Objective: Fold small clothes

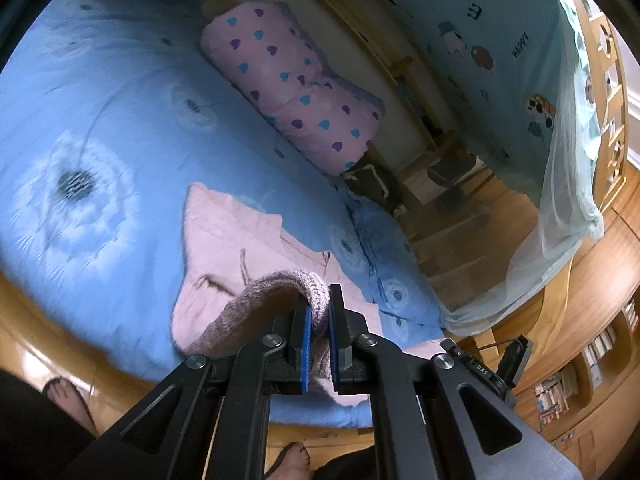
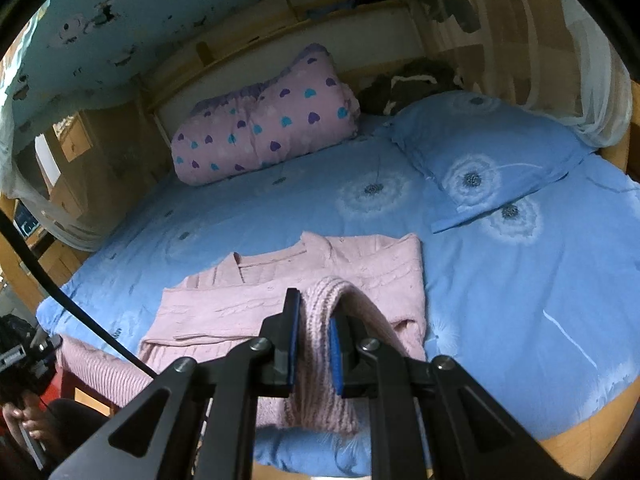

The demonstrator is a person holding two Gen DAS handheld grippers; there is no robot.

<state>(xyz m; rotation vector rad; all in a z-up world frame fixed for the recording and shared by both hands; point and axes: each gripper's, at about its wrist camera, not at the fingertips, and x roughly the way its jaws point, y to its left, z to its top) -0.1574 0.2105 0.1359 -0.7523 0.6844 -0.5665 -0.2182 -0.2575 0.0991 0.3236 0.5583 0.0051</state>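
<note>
A pink knitted sweater [image 2: 296,280] lies flat on the blue bed sheet [image 2: 500,300], collar toward the far side, sleeves folded across its body. My right gripper [image 2: 314,304] is shut on the ribbed hem at the near right and holds it lifted above the sweater's body. My left gripper [image 1: 318,300] is shut on the ribbed hem [image 1: 280,284] at the near left, also raised. The sweater [image 1: 224,240] spreads out beyond it. The left gripper also shows at the left edge of the right wrist view [image 2: 24,356].
A pink heart-print folded quilt [image 2: 264,128] lies at the far side of the bed. A blue dandelion-print pillow [image 2: 480,152] is at the far right. Dark clothes [image 2: 404,84] sit by the headboard. The wooden bed edge [image 1: 52,320] and my feet [image 1: 68,396] are near.
</note>
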